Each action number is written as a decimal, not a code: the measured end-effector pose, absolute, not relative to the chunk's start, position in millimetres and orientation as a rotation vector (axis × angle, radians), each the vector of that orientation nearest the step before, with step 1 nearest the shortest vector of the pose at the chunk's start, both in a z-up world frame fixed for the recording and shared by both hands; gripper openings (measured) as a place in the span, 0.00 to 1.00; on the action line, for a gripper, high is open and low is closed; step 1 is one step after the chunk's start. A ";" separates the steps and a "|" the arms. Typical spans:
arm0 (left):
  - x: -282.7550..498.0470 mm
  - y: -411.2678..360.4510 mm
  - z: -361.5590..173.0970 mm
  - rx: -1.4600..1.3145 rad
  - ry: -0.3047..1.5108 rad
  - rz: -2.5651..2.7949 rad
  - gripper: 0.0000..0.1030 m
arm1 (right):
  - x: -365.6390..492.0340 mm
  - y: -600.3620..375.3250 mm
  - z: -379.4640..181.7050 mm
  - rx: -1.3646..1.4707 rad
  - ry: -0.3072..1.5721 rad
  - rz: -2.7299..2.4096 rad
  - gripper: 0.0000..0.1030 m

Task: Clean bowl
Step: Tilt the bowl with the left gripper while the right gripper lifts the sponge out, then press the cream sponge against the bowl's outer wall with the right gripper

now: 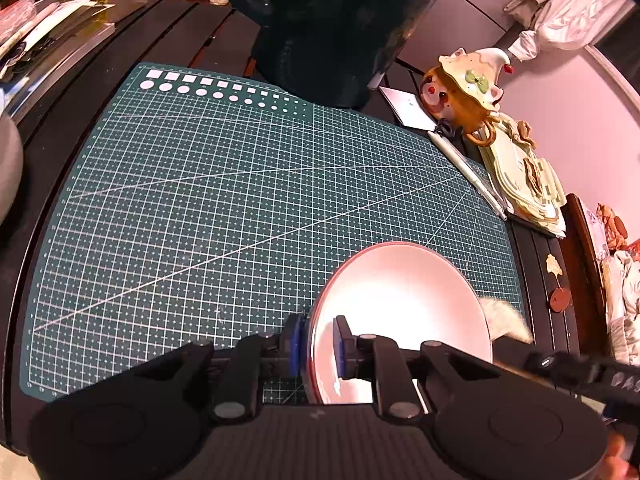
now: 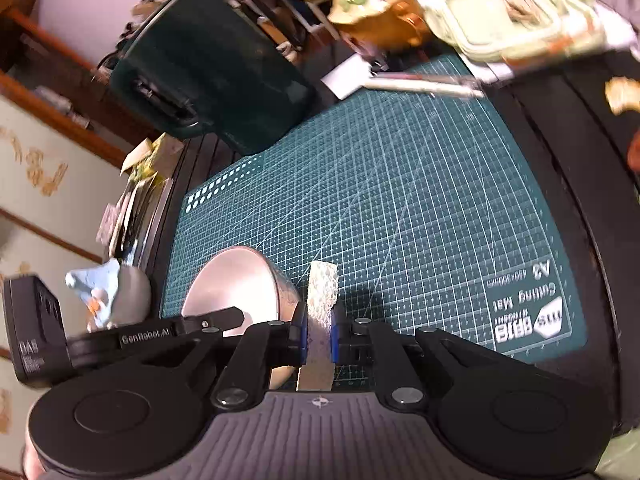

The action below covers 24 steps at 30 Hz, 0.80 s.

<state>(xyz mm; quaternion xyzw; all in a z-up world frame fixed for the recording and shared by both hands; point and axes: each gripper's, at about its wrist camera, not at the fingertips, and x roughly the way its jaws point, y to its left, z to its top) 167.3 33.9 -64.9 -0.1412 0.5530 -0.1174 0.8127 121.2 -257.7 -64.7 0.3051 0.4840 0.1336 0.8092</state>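
Note:
A pale pink bowl (image 1: 400,304) with a red rim is held tilted above the green cutting mat (image 1: 240,208). My left gripper (image 1: 320,346) is shut on the bowl's rim, one pad inside and one outside. My right gripper (image 2: 319,338) is shut on a white sponge (image 2: 321,300) with a textured face. In the right wrist view the bowl (image 2: 236,284) is just left of the sponge, and the left gripper holds its near rim. In the left wrist view the sponge (image 1: 506,318) shows blurred at the bowl's right edge.
A dark green pot (image 1: 332,28) stands at the mat's far edge. A ceramic teapot (image 1: 466,88), a pale tray (image 1: 524,180) and a pen (image 1: 468,172) lie along the right side. Papers and boxes (image 1: 60,24) are stacked at the left.

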 end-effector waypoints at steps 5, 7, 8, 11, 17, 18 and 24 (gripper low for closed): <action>167.1 34.8 -64.7 -0.313 1.183 -0.246 0.15 | 116.2 -252.3 -55.6 0.621 0.998 0.292 0.10; 166.8 34.7 -64.6 -0.311 1.182 -0.247 0.15 | 116.1 -247.3 -60.6 0.605 1.023 0.291 0.10; 166.7 35.0 -64.7 -0.313 1.182 -0.247 0.15 | 116.1 -244.9 -63.1 0.597 1.035 0.290 0.10; 166.7 35.8 -65.0 -0.319 1.183 -0.247 0.15 | 116.2 -246.3 -63.9 0.614 1.038 0.288 0.10; 167.9 34.2 -65.7 -0.311 1.187 -0.247 0.15 | 114.4 -249.5 -56.5 0.627 0.993 0.287 0.10; 167.8 34.3 -65.8 -0.311 1.187 -0.248 0.15 | 114.7 -247.4 -58.7 0.621 1.000 0.285 0.10; 168.0 34.0 -65.6 -0.308 1.188 -0.248 0.15 | 115.6 -250.2 -66.2 0.665 1.037 0.281 0.10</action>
